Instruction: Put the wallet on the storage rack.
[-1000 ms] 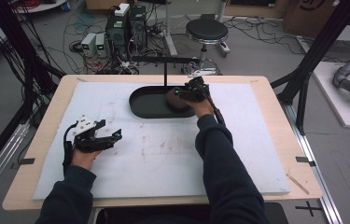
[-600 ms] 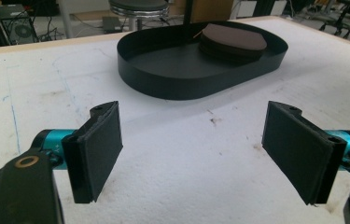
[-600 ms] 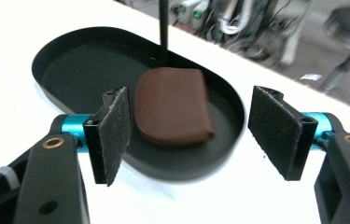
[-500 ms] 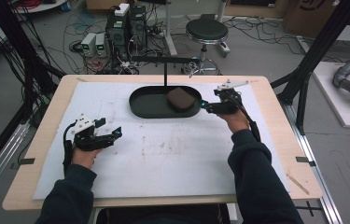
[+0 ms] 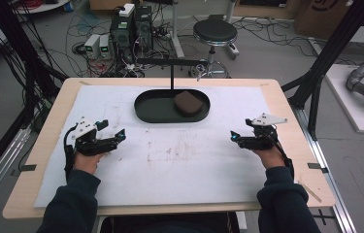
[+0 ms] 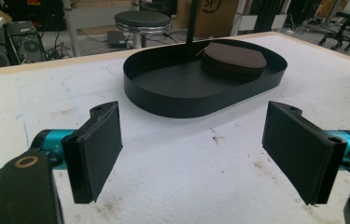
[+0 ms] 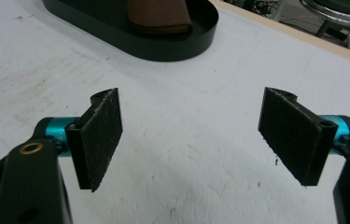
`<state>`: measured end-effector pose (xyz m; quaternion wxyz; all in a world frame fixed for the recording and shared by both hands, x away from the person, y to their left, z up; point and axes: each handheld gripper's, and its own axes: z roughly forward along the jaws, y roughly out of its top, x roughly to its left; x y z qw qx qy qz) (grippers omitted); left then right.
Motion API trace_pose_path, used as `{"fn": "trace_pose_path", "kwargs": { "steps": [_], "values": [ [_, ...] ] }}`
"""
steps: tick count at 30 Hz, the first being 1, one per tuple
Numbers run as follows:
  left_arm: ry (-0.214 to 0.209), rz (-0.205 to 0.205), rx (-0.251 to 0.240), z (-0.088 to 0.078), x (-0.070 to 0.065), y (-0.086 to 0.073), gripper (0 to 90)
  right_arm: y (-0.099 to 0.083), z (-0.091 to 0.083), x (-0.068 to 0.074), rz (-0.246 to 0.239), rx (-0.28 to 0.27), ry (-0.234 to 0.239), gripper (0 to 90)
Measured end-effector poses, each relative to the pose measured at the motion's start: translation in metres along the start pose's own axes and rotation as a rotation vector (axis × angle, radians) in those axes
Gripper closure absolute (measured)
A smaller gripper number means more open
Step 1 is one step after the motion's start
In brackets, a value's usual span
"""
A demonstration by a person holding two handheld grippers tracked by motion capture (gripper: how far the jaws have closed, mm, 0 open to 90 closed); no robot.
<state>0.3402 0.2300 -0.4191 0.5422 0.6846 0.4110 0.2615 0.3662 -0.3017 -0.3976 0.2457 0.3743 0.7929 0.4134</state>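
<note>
A black oval tray (image 5: 145, 114) stands at the back middle of the table with a brown pad (image 5: 188, 102) lying in its right half. My left gripper (image 5: 115, 130) rests open on the white mat at the left, its jaws pointing toward the tray (image 6: 177, 100) and the pad (image 6: 233, 58). At the right my right gripper (image 5: 240, 130) points left, well clear of the tray. Its jaws have just been opening and nothing is between them. In each gripper view, left (image 6: 200, 140) and right (image 7: 196, 135), bare mat lies between the pads. The right gripper view shows the tray (image 7: 163, 46) and pad (image 7: 158, 14) farther off.
A thin black post with a crossbar (image 5: 171, 73) rises behind the tray. The white mat (image 5: 184, 165) covers most of the wooden table (image 5: 296, 111). On the floor behind the table are a stool (image 5: 214, 31), computer cases (image 5: 131, 24) and cables.
My right gripper has left the tray and moved right and toward the person, with the brown pad left lying in the tray and its jaws wider apart. The left gripper has stayed put.
</note>
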Motion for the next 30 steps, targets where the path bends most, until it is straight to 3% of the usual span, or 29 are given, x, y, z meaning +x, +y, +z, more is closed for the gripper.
{"fn": "trace_pose_path", "kwargs": {
  "steps": [8, 30],
  "values": [
    [0.005, 0.018, -0.011, -0.004, -0.003, 0.0, 20.2, -0.018, -0.005, -0.005, 0.017, 0.026, -0.033, 22.2],
    [0.01, 0.001, -0.005, 0.0, 0.001, -0.002, 20.2, -0.024, -0.011, -0.01, 0.012, 0.028, -0.088, 22.5]
  ]
}}
